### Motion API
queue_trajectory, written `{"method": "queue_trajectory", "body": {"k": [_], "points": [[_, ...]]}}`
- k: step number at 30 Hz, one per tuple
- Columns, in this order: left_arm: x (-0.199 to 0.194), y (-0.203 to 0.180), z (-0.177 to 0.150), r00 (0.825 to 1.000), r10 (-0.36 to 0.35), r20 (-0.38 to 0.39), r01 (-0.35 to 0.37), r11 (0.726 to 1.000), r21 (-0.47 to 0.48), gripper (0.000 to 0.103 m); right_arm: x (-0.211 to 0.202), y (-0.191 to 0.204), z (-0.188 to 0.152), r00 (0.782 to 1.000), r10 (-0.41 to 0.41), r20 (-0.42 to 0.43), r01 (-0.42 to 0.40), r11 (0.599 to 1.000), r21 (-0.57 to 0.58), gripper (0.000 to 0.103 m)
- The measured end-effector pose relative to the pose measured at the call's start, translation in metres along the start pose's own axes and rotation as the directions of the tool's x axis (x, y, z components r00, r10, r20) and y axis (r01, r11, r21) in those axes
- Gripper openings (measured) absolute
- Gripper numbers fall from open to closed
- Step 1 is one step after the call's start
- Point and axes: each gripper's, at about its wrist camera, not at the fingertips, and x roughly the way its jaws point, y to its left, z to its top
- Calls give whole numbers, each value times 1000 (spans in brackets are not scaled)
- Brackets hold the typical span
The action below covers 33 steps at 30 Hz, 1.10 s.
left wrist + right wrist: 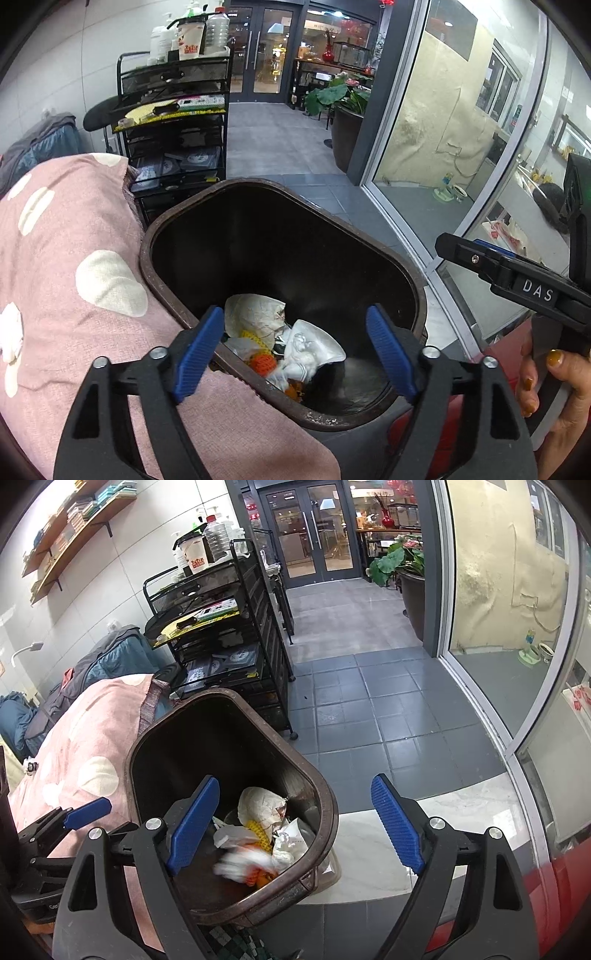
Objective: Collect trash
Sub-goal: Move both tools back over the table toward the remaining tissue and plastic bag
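A dark brown trash bin [166,229] stands beside a pink spotted cushion and holds crumpled white paper [314,350], a yellow scrap and orange bits. My left gripper [295,349] is open and empty, its blue pads straddling the bin's near rim. In the right wrist view the bin [147,738] holds the same trash, and a blurred white and orange piece [243,864] appears in motion inside it. My right gripper [295,825] is open and empty above the bin's right rim. It also shows in the left wrist view [480,262] at the right.
A pink cushion with white spots [74,277] lies left of the bin. A black wire cart [229,627] with bottles and boxes stands behind. Grey tile floor [369,701], a glass partition [498,664] on the right, and a large potted plant [406,572] lie beyond.
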Motion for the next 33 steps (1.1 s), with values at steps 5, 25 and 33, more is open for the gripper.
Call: {"method": "queue_trajectory", "body": {"k": [5,25,33], "points": [[-14,3,-5,999,23,34,-22,1000,-15,87,-3,3,-2,1000,24,7,-24,1000,-3,85],[-152,62,-62,935,210,287,-146,963,-229,95,-26,141,-13,949,314,5,-299,910,-287,89],[-196,116,-90,908,314,278,-216,919,-330,95,-27,241,-28,893,432,-125,-443,799,-406,89]]}}
